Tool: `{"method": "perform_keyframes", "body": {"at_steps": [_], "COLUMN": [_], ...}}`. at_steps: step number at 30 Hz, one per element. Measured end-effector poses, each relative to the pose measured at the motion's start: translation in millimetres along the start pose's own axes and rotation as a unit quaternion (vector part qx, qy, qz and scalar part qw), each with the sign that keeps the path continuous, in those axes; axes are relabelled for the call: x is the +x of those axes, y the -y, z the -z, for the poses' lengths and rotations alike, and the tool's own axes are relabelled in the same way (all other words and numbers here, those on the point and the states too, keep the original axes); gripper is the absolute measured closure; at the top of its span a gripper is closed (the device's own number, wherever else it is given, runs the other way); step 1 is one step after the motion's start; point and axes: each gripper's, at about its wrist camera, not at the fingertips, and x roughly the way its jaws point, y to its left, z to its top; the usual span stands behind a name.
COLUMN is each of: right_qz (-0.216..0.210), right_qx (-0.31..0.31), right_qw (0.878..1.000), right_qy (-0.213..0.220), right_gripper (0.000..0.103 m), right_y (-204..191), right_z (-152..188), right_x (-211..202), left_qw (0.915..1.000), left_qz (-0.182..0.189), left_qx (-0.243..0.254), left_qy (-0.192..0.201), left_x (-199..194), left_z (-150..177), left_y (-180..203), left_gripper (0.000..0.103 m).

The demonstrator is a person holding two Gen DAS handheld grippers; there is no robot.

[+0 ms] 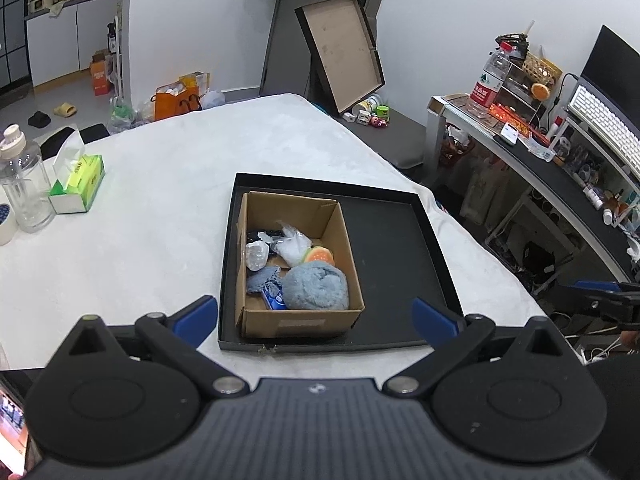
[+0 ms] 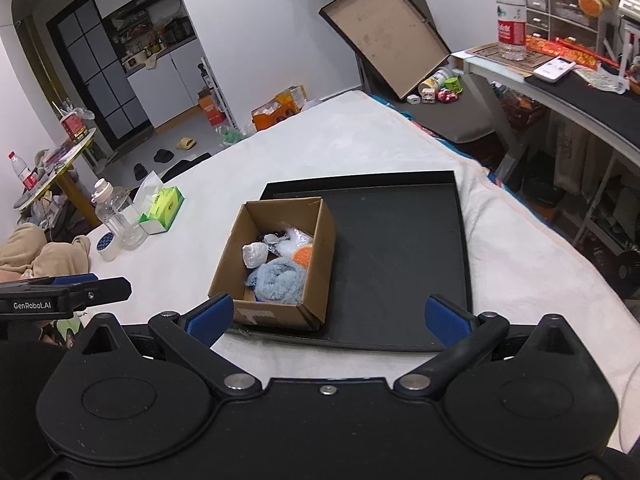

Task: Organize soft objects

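Both tongs hang released, jaws spread wide with nothing between them: the left tongs (image 1: pixel 316 316) and the right tongs (image 2: pixel 328 316). At twelve o'clock from the left tongs sits a cardboard box (image 1: pixel 300 322) in a black tray (image 1: pixel 400 240). Inside lie a blue fluffy cloth (image 1: pixel 318 290), an orange toy (image 1: pixel 318 256) and clear plastic wrap (image 1: pixel 292 246). A tissue pack (image 1: pixel 78 184) stands at ten o'clock on the white bed (image 1: pixel 160 200).

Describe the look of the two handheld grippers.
Both grippers are black plastic. The left gripper has a ribbed body, round pivot discs, silver pins and blue finger pads. The right gripper matches; the left's side view shows white GenRobot.AI lettering.
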Motion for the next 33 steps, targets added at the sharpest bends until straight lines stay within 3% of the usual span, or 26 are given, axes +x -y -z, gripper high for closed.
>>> {"method": "perform_keyframes", "body": {"at_steps": [15, 33], "right_qz": [0.021, 0.015], "right_qx": [-0.003, -0.021], "right_qw": [0.999, 0.999], "right_qy": [0.026, 0.042], "right_gripper": [0.0, 0.0], "right_y": [1, -15], "right_z": [16, 23], "right_x": [-39, -69], "left_qw": [0.9996, 0.9986], "left_qz": [0.009, 0.02], "left_qx": [0.019, 0.038], "left_qy": [0.016, 0.032], "left_x": [-24, -42], "left_z": [10, 20], "left_y": [12, 19], "left_gripper": [0.0, 0.0]}}
